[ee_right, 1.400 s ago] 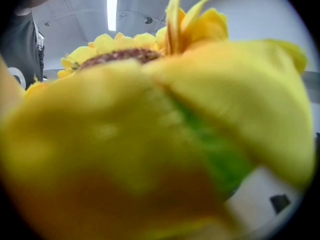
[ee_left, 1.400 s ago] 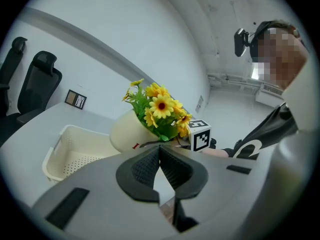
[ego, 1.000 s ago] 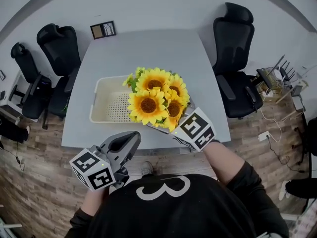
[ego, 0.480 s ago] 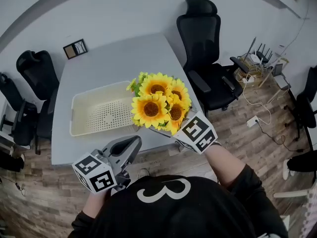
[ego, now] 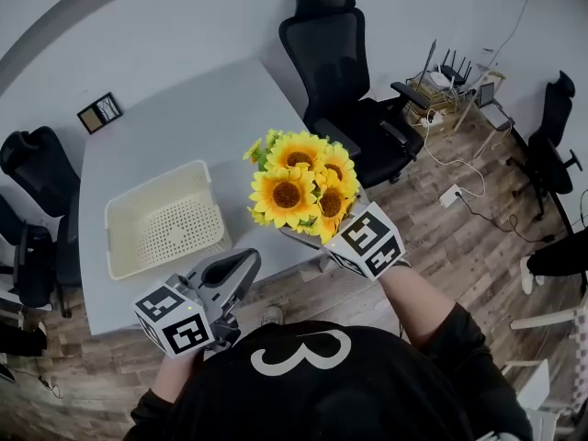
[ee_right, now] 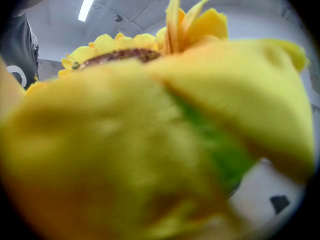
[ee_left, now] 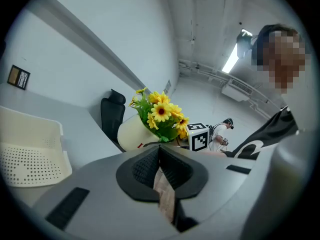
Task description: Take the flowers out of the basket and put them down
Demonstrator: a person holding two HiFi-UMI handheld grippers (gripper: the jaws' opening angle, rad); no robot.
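A bunch of yellow sunflowers (ego: 299,186) hangs in the air over the near right corner of the grey table (ego: 175,136), well clear of the basket. My right gripper (ego: 333,240) holds it from below, jaws hidden under the blooms; blurred petals (ee_right: 150,109) fill the right gripper view. The cream perforated basket (ego: 161,219) stands on the table to the left with nothing in it. The left gripper view shows the flowers (ee_left: 160,113) with a pale rounded base. My left gripper (ego: 241,266) is shut and holds nothing, low by the table's front edge.
A black office chair (ego: 340,53) stands right of the table, and more chairs (ego: 37,168) are at the left. A small picture frame (ego: 99,113) lies at the table's far corner. Cables and small devices (ego: 450,81) sit on the wood floor at right.
The flowers have travelled right with my right gripper, from above the basket's right end to past it, over the table's corner. The basket is now bare. The left gripper has kept its place.
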